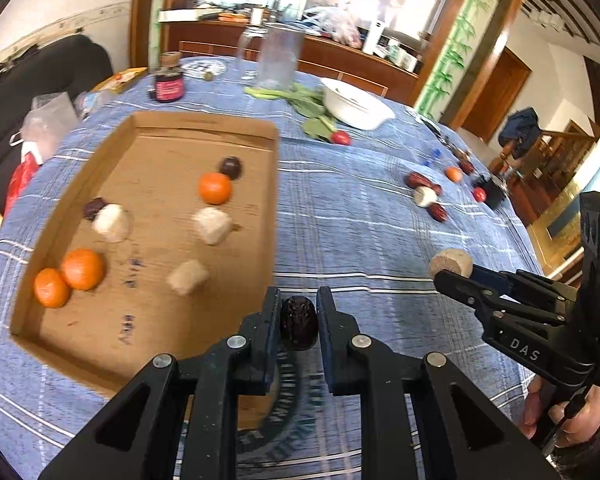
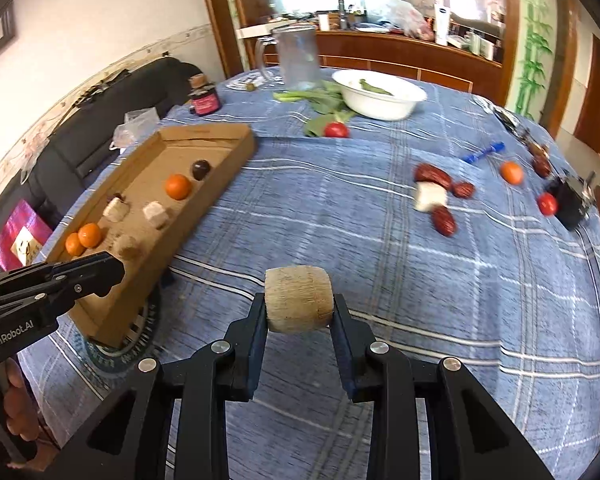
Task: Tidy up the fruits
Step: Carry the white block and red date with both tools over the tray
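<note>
Tongs both loaded, left [image 1: 299, 322] clamped on a dark date [image 1: 298, 323], right [image 2: 299, 311] on a pale chunk [image 2: 299, 298]; I'd carry each over the cardboard tray [image 1: 204, 123] before releasing low.

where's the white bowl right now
The white bowl sits at the table's far side in the right wrist view, right of the glass mug, with leafy greens beside it.

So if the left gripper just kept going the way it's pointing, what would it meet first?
Probably the near right corner of the cardboard tray: the left gripper, shut on a dark date, points down at that edge. Depth is unclear; it might reach the tablecloth first.
</note>
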Motion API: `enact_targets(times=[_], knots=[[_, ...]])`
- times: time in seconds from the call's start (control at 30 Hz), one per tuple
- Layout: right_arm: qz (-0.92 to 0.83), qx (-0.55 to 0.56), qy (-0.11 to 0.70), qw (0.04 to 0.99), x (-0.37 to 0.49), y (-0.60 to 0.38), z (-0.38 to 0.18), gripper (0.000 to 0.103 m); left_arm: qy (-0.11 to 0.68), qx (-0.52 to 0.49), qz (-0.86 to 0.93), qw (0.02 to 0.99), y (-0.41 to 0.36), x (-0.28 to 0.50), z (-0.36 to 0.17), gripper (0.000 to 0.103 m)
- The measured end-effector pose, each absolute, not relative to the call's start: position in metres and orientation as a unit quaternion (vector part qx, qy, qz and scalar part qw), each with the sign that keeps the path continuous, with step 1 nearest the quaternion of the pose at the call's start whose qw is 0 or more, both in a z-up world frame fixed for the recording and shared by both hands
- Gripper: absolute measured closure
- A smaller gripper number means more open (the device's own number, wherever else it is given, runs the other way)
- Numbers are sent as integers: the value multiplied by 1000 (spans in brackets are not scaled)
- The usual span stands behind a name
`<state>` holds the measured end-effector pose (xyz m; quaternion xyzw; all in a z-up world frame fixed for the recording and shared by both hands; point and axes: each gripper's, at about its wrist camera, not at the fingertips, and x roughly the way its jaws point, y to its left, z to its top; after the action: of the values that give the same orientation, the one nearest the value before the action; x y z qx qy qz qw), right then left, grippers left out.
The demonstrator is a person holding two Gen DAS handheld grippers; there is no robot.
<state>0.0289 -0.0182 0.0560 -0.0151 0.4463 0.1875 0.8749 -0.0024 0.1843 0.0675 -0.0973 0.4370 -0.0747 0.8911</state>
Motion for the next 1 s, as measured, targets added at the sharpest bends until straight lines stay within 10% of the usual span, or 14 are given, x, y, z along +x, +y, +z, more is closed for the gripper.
enact_targets(times=[1.0], knots=[[359,-74,467,805,33,148,41,69,468,-133,42,872,297,0,26,86]])
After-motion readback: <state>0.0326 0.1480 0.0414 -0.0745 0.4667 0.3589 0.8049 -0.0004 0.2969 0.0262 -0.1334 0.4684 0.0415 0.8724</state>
